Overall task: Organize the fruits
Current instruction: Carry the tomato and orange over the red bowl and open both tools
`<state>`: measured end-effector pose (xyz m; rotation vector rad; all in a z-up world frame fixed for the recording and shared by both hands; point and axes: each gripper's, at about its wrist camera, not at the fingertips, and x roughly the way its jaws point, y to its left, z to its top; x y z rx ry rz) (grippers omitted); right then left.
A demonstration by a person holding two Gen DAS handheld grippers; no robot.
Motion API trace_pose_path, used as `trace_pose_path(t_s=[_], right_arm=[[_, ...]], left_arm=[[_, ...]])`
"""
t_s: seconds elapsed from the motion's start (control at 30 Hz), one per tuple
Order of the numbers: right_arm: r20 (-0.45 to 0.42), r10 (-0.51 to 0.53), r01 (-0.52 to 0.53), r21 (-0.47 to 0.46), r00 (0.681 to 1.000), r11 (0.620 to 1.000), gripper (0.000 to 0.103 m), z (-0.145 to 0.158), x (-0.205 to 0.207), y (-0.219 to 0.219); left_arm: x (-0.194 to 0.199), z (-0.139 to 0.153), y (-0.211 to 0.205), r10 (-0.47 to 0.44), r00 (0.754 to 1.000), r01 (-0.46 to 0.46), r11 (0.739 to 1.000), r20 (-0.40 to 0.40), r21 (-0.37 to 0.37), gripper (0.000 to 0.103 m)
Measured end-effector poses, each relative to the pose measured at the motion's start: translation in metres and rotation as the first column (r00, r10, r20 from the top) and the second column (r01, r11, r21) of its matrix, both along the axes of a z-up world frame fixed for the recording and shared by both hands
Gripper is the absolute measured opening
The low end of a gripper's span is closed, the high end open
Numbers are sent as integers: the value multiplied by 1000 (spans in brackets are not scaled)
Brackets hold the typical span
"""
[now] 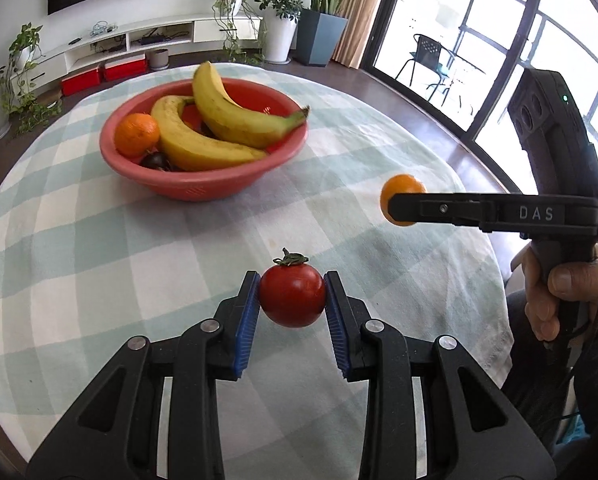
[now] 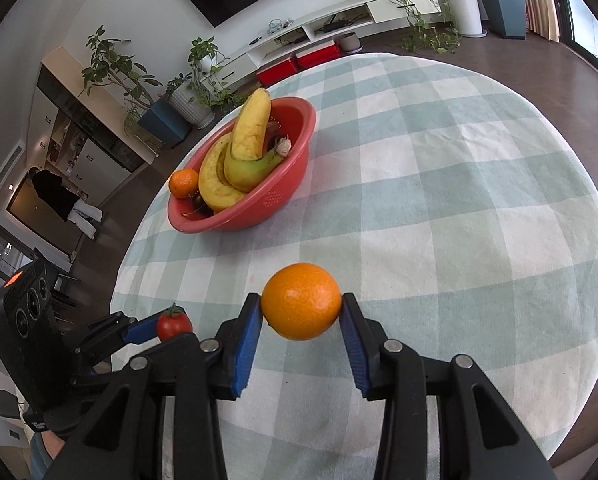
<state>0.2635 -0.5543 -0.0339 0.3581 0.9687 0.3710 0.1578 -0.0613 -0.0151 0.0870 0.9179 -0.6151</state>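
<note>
- A round table (image 1: 99,240) covered in a pale green and white checked cloth fills most of both views; the cloth is lightly creased.
- A red bowl (image 1: 203,188) stands on the cloth toward the far side of the table, well apart from both grippers.
- Two bananas (image 1: 235,120) lie in the bowl, one leaning over the other, with the upper one's stem reaching past the rim.
- A small orange (image 1: 135,134) sits in the bowl beside the bananas, and a dark fruit (image 1: 155,160) shows low down beneath them; what kind it is cannot be told.
- The left gripper (image 1: 291,298) pinches a red tomato (image 1: 291,298) between its blue pads (image 1: 246,320), which press on its two sides; the tomato is lifted clear of the cloth, green stem upward.
- The right gripper (image 2: 302,308) clamps a second orange (image 2: 302,307) between its blue pads, one on each side, with the fruit above the cloth.
- In the left wrist view this gripper reaches in from the right edge, a hand (image 1: 555,292) wrapped round its handle.
- In the right wrist view the tomato (image 2: 174,326) shows low at the left, near the held orange.
</note>
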Motion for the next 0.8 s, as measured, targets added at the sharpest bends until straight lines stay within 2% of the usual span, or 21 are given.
trace_pose_path(t_s=[0.3,0.5,0.63,0.8], right_arm=[[76,38,-36,-29,996,999,43,39,29,14],[117,72,-64,-69,990,996,43,62,68,34],[102,85,-78,-72,991,994,43,63,99,44],[58,94,-88,-98,994,991,43,47,129,55]], left_arm=[[46,44,34,54,997,-54,999,63,-5,30],[88,54,31,66,995,-67,998,76,9,30],[115,52,20,66,994,-69,997,82,28,30],[141,44,7,64,994,-69,996,91,52,30]])
